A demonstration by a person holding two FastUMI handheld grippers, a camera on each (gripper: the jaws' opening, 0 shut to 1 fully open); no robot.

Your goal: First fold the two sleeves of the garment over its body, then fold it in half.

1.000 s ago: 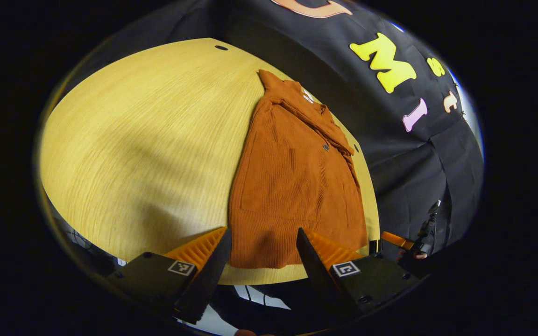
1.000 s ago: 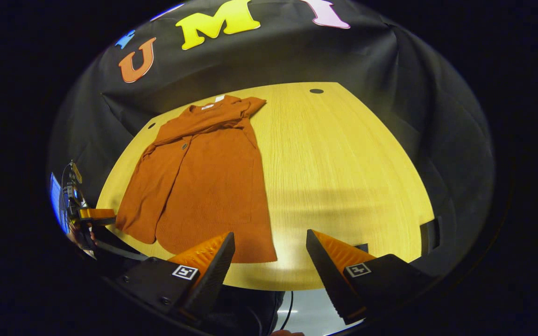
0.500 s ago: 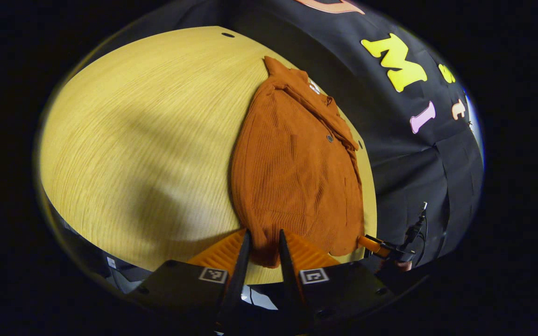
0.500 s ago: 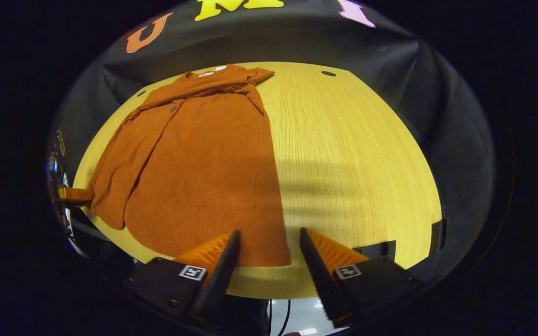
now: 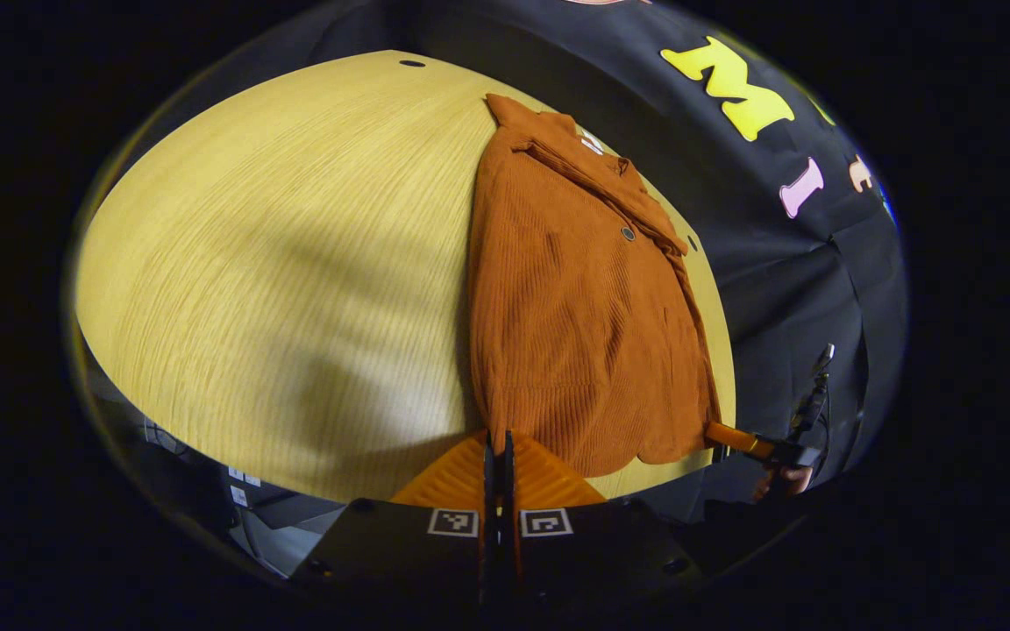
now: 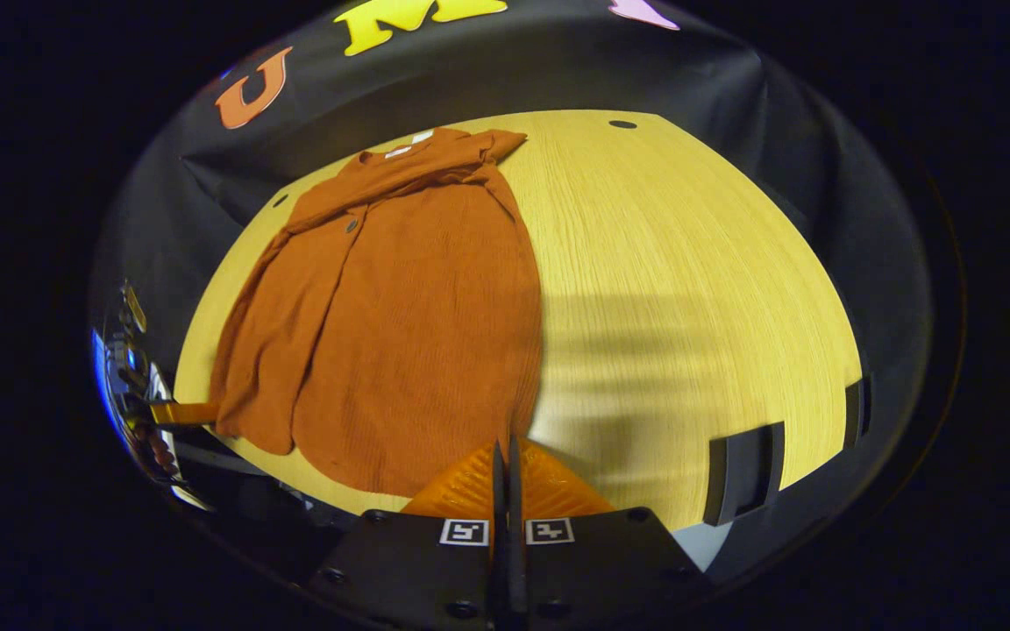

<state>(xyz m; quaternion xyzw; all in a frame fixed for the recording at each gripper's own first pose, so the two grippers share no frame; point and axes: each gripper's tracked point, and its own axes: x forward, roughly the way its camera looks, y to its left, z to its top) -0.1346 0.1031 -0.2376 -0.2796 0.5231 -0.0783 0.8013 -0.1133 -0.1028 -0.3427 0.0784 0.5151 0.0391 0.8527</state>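
Two hand-held grippers pinching the rust garment (image 5: pixel 575 298) hem corners, white neck label (image 6: pixel 398 152) unreadable, wooden table (image 6: pixel 689 289).

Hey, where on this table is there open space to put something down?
The widest bare patch of the wooden table runs from the orange garment's long edge out to the rim, as far as the far hole. The strip between garment and booth wall is crowded.
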